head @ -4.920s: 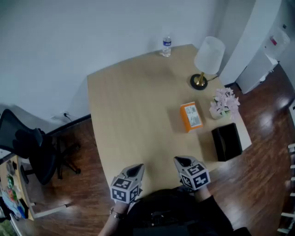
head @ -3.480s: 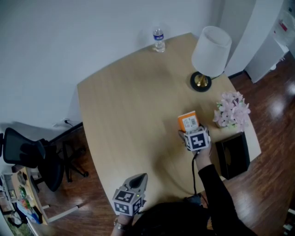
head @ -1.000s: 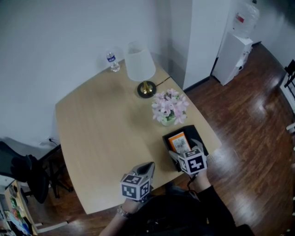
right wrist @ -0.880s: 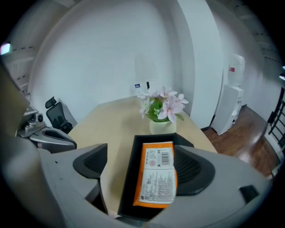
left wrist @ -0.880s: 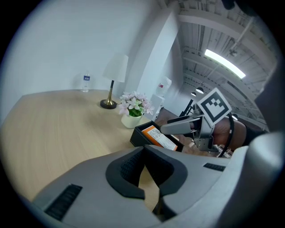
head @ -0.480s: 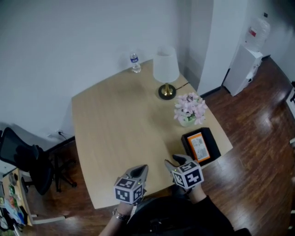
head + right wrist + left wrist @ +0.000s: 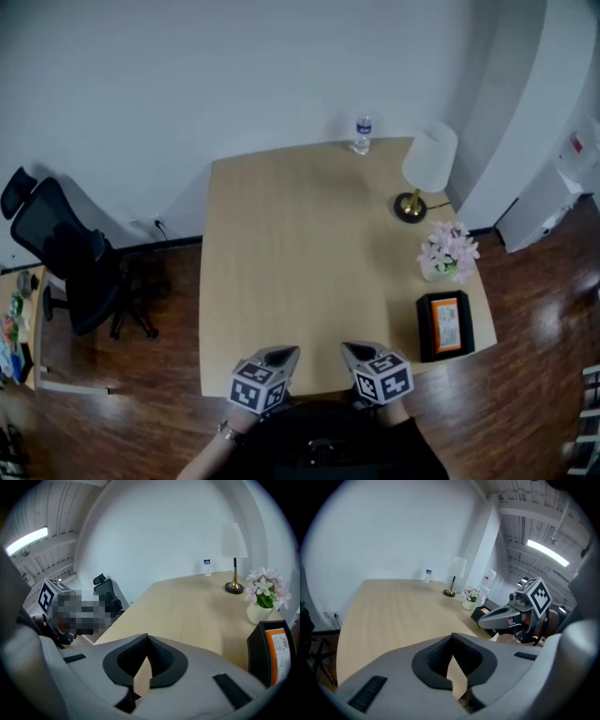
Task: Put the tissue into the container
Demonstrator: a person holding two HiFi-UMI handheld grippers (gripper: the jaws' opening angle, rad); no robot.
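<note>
At right edge of tabletop, tissue is seen inside container; L gripper & R gripper are held at near edge, fingers clenched, empty.

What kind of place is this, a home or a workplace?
Probably an office or a small meeting room. A black swivel office chair stands beside a plain wooden table, what looks like a water dispenser stands by the white wall, and a tube light runs overhead.
</note>
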